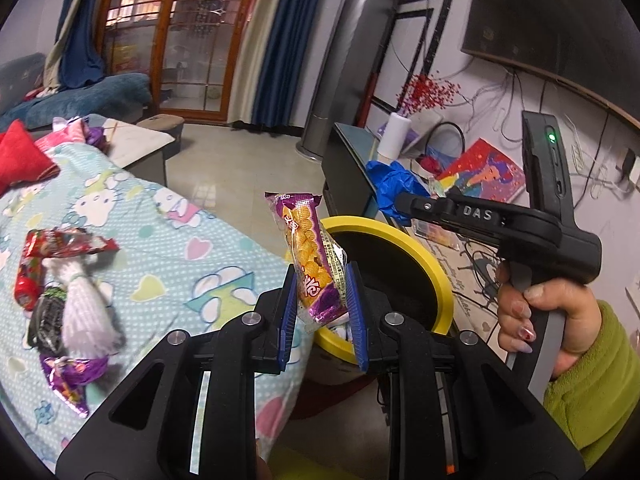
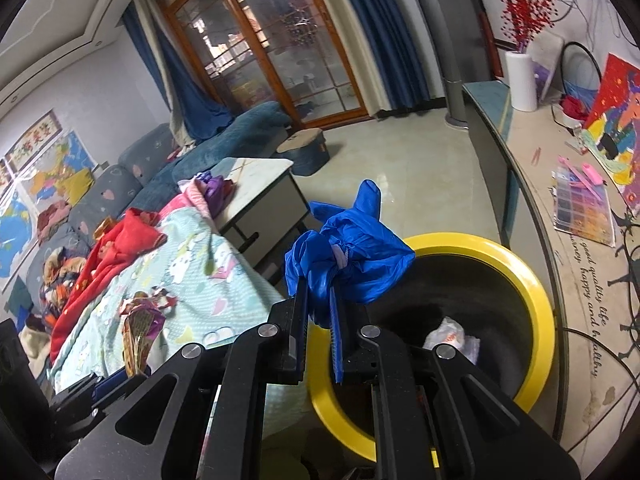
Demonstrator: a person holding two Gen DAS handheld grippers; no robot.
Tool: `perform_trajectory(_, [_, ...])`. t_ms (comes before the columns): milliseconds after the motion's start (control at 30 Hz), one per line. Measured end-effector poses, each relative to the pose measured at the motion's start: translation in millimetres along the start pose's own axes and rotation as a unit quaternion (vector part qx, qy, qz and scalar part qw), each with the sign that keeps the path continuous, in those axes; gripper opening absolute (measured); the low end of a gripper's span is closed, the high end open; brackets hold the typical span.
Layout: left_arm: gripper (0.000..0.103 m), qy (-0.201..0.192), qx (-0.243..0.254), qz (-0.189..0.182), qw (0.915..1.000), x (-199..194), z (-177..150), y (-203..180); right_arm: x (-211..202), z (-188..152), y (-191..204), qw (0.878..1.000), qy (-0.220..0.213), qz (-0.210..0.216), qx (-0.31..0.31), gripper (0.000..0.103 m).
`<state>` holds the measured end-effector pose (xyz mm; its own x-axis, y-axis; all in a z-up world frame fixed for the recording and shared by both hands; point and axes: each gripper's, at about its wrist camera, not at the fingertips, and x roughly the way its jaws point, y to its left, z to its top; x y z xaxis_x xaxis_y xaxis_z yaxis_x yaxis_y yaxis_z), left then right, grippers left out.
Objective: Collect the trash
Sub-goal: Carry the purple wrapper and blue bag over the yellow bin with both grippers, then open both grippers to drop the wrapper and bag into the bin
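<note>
Blue-padded fingers (image 1: 289, 304) of the left gripper (image 1: 322, 300) sit nearest the lens, closed on the lower half of a snack packet (image 1: 311, 256). Packet stands upright, top seal free above the pads, held just over the near-left rim of the yellow-rimmed bin (image 1: 440, 276).

Right gripper (image 2: 318, 308) likewise clamps a blue plastic bag (image 2: 348, 256), bunched and knotted, hanging at the left edge of the bin's rim (image 2: 536, 280). White crumpled trash (image 2: 452, 334) already lies inside the bin.

Left of the bin, on the patterned bedcover (image 1: 168, 248): a red wrapper (image 1: 52, 252), a dark wrapper (image 1: 46, 320), a purple wrapper (image 1: 70, 376), plus a white tassel (image 1: 86, 316) among them.

Handling judgement: the packet looks light, crinkly and slick, with puffed contents that would crush under hard pressure; a pinch across the flat seal or mid-body suits it. The bag looks soft and nearly weightless, and may cling to the pads on release. Flat wrappers on soft bedding probably need a pinch at a raised edge or a twisted end.
</note>
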<state>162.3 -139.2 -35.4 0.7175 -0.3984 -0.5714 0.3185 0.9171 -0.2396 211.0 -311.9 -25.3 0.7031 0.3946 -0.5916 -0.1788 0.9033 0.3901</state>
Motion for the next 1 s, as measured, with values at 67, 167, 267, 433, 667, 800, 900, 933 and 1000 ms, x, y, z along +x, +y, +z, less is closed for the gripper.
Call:
perform_trajectory(67, [0.017,0.004,0.007,-0.002,1.0000,4.9,0.3,-5.6,1.2,0.3,-7.3,1.000,0.002,-0.006,0.006,0.010])
perform_trajectory(167, [0.017,0.013,0.021,-0.009,0.9997,14.4,-0.9,-13.9,2.2,0.1,-17.0,1.000,0.005,-0.010,0.013,0.010])
perform_trajectory(267, [0.017,0.022,0.037,-0.017,0.9989,26.4,-2.8,-24.4,3.7,-1.0,-27.2,1.000,0.007,-0.018,0.022,0.010])
perform_trajectory(433, [0.017,0.046,0.049,-0.030,0.9973,48.6,-6.1,-35.7,5.2,-3.3,-42.9,0.999,0.008,-0.025,0.033,0.010])
perform_trajectory(667, [0.017,0.070,0.067,-0.039,0.9945,75.0,-8.0,-48.2,8.0,-5.4,-67.9,0.998,0.013,-0.033,0.057,0.012])
perform_trajectory(800, [0.017,0.077,0.079,-0.038,0.9932,89.2,-6.9,-54.6,10.3,-7.9,-77.9,0.997,0.020,-0.034,0.065,0.012])
perform_trajectory(900, [0.018,0.085,0.081,-0.035,0.9924,99.8,-6.2,-56.5,12.0,-7.8,-82.1,0.997,0.024,-0.034,0.070,0.012])
perform_trajectory(933, [0.018,0.087,0.082,-0.034,0.9922,102.3,-4.9,-57.6,12.2,-8.1,-83.6,0.997,0.025,-0.033,0.072,0.013])
perform_trajectory(1000, [0.024,0.091,0.085,-0.026,0.9919,107.4,-5.2,-58.6,12.3,-8.2,-86.7,0.996,0.026,-0.032,0.078,0.021])
